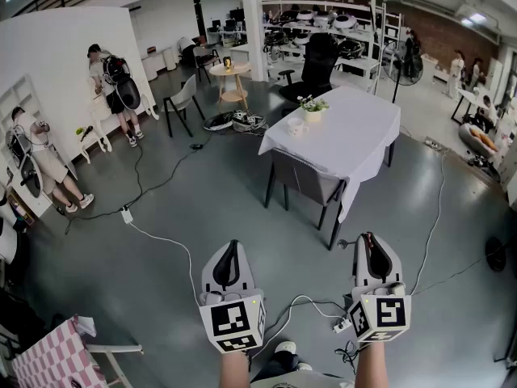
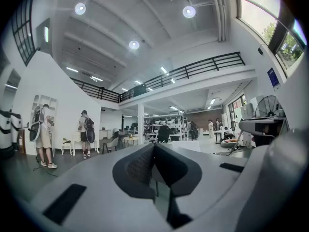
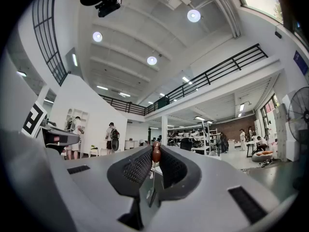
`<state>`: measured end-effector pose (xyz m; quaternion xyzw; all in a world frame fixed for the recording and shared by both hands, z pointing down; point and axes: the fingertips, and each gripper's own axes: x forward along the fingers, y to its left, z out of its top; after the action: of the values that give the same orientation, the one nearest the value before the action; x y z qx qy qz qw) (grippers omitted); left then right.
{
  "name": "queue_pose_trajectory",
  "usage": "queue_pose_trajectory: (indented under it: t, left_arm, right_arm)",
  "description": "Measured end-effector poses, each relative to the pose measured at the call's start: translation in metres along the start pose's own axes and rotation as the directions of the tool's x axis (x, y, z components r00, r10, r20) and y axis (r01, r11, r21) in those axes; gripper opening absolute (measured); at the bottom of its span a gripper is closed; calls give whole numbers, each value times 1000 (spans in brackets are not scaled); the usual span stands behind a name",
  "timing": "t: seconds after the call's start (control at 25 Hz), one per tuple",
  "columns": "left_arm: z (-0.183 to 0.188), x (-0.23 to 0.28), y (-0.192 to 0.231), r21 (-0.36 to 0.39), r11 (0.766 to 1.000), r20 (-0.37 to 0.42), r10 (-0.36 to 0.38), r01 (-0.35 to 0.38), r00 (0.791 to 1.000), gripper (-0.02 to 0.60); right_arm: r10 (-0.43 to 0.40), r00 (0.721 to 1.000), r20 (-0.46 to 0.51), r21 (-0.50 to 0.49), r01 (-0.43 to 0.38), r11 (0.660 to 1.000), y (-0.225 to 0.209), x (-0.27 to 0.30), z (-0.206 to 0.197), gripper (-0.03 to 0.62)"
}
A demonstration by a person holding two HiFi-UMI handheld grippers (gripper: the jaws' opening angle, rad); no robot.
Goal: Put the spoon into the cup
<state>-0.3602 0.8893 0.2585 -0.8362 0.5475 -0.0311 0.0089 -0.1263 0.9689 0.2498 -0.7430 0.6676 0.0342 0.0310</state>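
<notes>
Right tool [image 3: 155, 149] clamped on slim brown-tipped metal spoon [image 3: 156, 154]; left tool [image 2: 154, 146] pressed together, empty. Likely carrying stage: next, reach white-clothed tabletop [image 1: 355, 132], lower into white cup [image 1: 296, 124].

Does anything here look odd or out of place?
Nothing spilled or broken. Only oddity: the right gripper pinches a thin spoon with a brown end, while the table stands well across the floor.
</notes>
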Motion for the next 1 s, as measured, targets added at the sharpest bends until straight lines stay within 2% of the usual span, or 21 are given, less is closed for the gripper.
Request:
queue_pose_trajectory:
  t: [0.24, 0.48, 1.0]
  left_arm:
    - [10, 22, -2, -1, 1000, -5, -2, 2, 1000, 14]
    - [1, 46, 10, -9, 1000, -11, -5, 5, 1000, 14]
    - [-15, 137, 51, 10, 999, -24, -35, 36, 999, 14]
  right_arm:
    - [-5, 1000, -6, -2, 5, 1000, -10, 20, 7, 55]
    - [-15, 1000, -9, -5, 15, 1000, -8, 43, -3, 55]
    - [-49, 999, 3, 19, 49, 999, 2, 130, -26, 55]
